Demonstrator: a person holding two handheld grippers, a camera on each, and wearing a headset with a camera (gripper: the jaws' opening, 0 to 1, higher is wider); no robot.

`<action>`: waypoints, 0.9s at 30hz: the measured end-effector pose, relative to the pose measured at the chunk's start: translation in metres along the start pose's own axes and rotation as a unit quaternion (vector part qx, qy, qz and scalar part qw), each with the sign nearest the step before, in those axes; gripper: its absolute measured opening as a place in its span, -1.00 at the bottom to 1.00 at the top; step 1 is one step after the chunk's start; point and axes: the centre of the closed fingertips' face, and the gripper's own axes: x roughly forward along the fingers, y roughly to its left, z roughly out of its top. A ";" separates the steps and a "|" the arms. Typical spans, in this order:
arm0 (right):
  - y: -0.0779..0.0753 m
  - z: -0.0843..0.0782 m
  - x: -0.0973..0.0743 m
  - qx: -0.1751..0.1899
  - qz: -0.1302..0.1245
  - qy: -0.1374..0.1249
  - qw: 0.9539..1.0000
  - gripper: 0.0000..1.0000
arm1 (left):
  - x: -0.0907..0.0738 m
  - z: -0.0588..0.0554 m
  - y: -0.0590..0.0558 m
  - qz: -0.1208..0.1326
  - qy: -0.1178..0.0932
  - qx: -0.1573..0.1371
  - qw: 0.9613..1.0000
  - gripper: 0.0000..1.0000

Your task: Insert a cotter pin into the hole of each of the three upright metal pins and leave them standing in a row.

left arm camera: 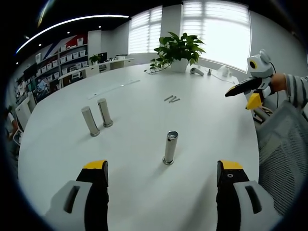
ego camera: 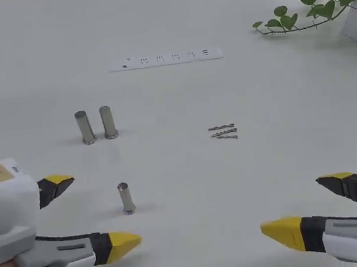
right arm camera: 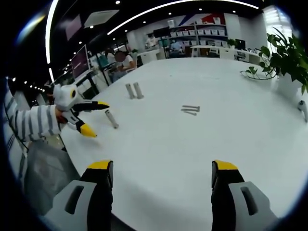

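— White surface [ego camera: 269,78], and what stands on it?
— Three metal pins [ego camera: 108,121], all upright. Two of them stand side by side, close together, farther from the person. The lone pin [ego camera: 126,197] stands nearer, well out of line with that pair.
— And the cotter pins [ego camera: 223,132]?
— Lying flat in a small bunch off to the right of the pair, near nothing else. They look like three, though they are small.
— How are the tools?
— The left tool [ego camera: 102,210] has its jaws wide apart, with the lone pin just ahead, in line with the gap. The right tool [ego camera: 291,206] is spread as well and holds nothing.
— So which step is this?
— The very start, I'd say. The holes are too small to see, but no cotter pin sits in any pin. The next move calls for the right tool to reach the bunch and pinch one cotter pin off the flat surface, while the left steadies the lone pin.
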 end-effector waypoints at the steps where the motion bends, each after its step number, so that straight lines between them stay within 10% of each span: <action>1: -0.001 0.001 0.000 -0.003 0.000 0.000 1.000 0.70 | 0.000 -0.001 -0.002 -0.004 0.002 -0.003 1.000 0.93; 15: -0.007 0.015 0.014 -0.089 0.013 0.041 0.995 0.65 | -0.003 -0.011 -0.010 -0.024 0.016 -0.034 0.999 0.99; 27: -0.013 0.041 0.034 -0.188 0.055 0.094 0.976 0.48 | -0.005 -0.012 -0.017 -0.029 0.012 -0.054 0.998 0.99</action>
